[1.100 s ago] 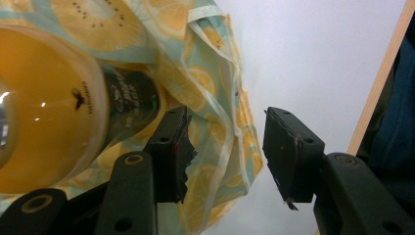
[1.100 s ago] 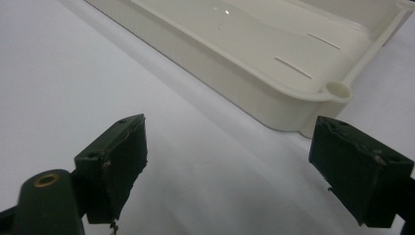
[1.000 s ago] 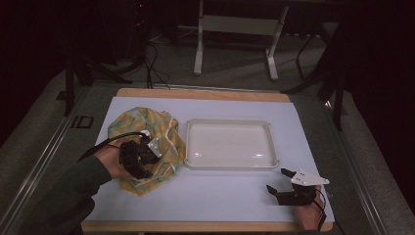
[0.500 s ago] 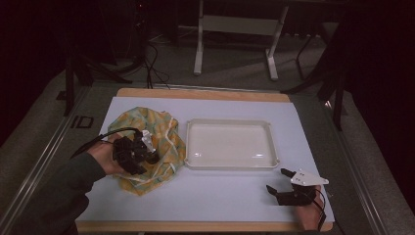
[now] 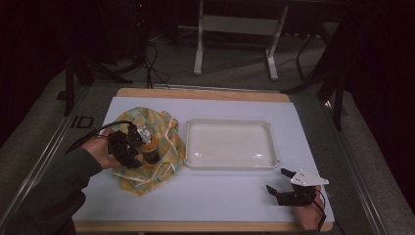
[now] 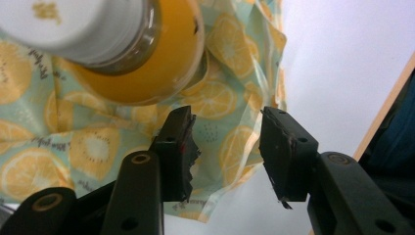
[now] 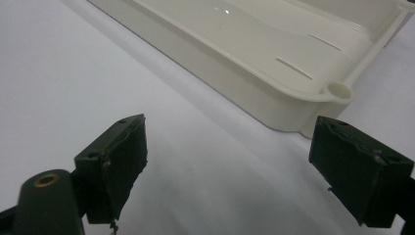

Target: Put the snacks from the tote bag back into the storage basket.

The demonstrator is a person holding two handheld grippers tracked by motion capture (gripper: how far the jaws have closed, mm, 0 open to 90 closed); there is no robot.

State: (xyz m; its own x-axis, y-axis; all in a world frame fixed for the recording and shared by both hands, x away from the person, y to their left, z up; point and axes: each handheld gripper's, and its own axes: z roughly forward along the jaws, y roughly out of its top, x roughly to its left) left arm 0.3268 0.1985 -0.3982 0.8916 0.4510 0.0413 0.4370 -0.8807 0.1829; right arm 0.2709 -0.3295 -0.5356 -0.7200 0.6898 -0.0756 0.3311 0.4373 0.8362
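Note:
A jar (image 5: 149, 151) with orange contents and a white lid (image 6: 63, 24) stands on a crumpled lemon-print cloth (image 5: 164, 139) at the table's left. My left gripper (image 5: 136, 147) sits just left of the jar, low over the cloth. In the left gripper view the jar (image 6: 142, 63) is above and to the left of my jaws. My left gripper (image 6: 226, 132) is open; its jaws have just been opening, with nothing pinched between them and only the cloth (image 6: 88, 147) behind. My right gripper (image 5: 276, 180) rests open at the front right, nothing between its jaws.
A white empty tray (image 5: 230, 144) lies at the middle of the pale mat (image 5: 220, 200), its near corner (image 7: 337, 93) just ahead of my right gripper (image 7: 230, 142). The table's wooden edge runs along the front. Stands and cables fill the dark floor behind.
My left gripper has shifted a little to the left and upward beside the jar. The jar, cloth, tray and right gripper stay where they were.

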